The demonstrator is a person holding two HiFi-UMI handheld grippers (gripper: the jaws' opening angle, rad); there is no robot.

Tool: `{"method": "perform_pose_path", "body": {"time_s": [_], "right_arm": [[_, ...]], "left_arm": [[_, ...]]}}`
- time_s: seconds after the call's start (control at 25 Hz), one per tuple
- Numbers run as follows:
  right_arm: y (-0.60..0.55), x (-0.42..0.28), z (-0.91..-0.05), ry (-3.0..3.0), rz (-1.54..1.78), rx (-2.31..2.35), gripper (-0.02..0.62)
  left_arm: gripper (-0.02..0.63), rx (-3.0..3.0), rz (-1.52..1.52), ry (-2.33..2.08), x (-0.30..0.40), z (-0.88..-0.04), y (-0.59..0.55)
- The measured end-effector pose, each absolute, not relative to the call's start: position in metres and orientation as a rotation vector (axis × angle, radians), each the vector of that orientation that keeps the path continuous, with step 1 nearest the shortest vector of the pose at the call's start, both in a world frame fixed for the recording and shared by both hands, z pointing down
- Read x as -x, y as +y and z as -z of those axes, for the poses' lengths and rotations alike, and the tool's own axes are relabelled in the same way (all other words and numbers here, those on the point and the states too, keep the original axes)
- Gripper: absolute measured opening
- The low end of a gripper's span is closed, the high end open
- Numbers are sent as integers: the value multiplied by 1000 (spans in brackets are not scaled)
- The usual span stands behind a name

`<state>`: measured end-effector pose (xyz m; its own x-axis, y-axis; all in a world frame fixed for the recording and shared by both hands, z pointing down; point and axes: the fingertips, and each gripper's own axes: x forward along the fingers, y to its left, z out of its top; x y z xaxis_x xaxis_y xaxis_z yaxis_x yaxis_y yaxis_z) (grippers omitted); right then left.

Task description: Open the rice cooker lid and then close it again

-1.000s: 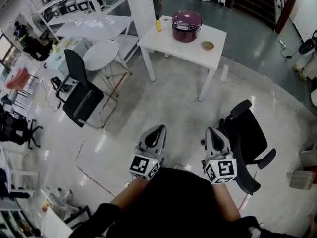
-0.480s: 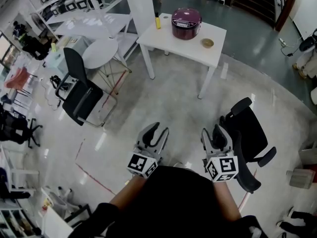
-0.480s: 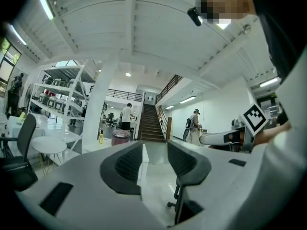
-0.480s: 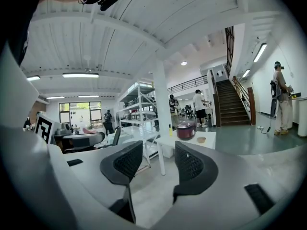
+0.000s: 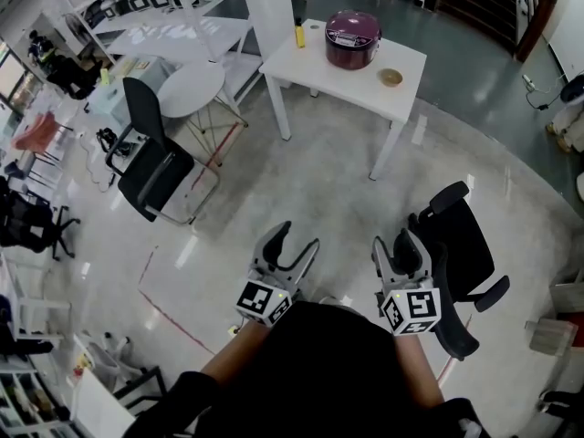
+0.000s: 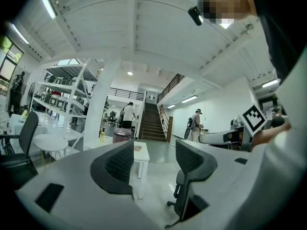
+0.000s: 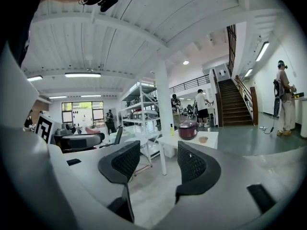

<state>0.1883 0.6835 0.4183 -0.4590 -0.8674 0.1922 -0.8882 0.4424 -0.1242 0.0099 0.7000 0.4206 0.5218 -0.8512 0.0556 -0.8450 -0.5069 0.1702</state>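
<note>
Left claw (image 5: pixel 297 237) and right claw (image 5: pixel 394 241) are opening, both empty, far from the rice cooker (image 5: pixel 352 44) on the tabletop (image 5: pixel 411 67). The head view shows its shut lid (image 5: pixel 351 27) from above — the gripper views only its side.

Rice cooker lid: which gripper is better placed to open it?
Right gripper, slightly: its view has the rice cooker in line with its jaws. It and the left gripper are opening, empty, far off.
</note>
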Motion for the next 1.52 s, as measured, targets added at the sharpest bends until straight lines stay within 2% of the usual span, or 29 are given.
{"method": "perform_pose_path", "body": {"time_s": [0.28,0.68,1.2,1.52], "right_arm": [[681,-189,-436,-2602,-455,-1561,213],[632,-170,-447,-2594,-451,-1530,213],[472,-114,-448,-2540,-486,-1565,213],[370,-83,-442,-2452,-540,-1634,213]], "left_arm": [[250,-2504,1,-1531,12,-430,702],[250,-2467,1,-1562,34,-443,658],[250,-2519,45,-1400,58,-444,489],[250,-2595,13,-1295,98,-439,377]]}}
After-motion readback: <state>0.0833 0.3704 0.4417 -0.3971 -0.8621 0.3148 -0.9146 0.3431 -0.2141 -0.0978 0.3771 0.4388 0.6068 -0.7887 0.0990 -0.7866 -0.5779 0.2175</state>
